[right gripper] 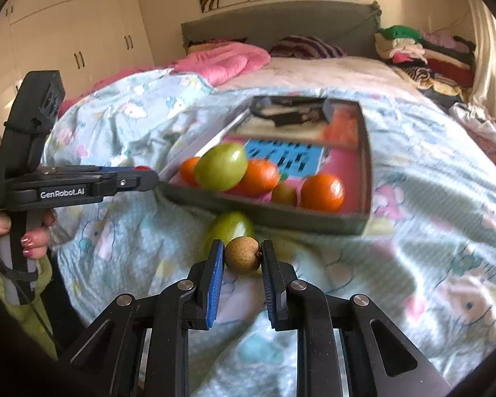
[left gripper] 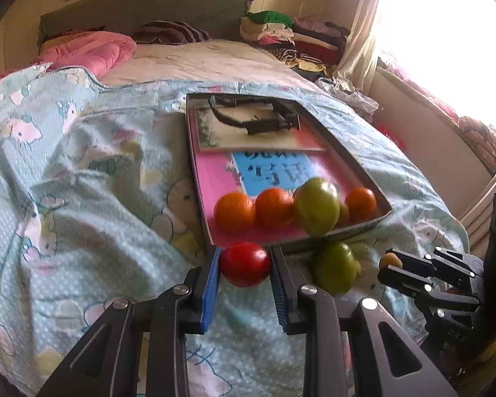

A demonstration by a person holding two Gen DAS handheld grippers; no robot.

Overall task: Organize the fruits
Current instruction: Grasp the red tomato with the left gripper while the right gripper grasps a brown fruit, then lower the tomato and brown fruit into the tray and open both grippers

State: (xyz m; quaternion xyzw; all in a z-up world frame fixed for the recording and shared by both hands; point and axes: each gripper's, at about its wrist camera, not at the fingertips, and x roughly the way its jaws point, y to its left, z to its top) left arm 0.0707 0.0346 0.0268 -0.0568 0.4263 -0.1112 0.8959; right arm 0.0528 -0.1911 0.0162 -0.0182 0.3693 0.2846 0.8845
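My left gripper [left gripper: 245, 264] is shut on a red tomato [left gripper: 245, 264], held just in front of the near edge of a shallow grey box [left gripper: 363, 162]. My right gripper [right gripper: 242, 255] is shut on a small round tan fruit [right gripper: 242, 254]. Inside the box lie three orange fruits [left gripper: 234, 211], a large green fruit [left gripper: 317, 205] and a small greenish one [right gripper: 283, 194]. Another green fruit [left gripper: 334, 268] rests on the blanket outside the box, between the two grippers. The right gripper [left gripper: 391, 264] shows at the right edge of the left wrist view; the left gripper [right gripper: 142, 173] shows side-on in the right wrist view.
The box holds a pink and blue book [left gripper: 274, 172] and a framed picture [left gripper: 248, 125], and sits on a light blue cartoon-print blanket [left gripper: 82, 198] over a bed. A pink quilt [left gripper: 89, 49] and stacked clothes [left gripper: 291, 36] lie beyond. A hand [right gripper: 33, 235] grips the left tool.
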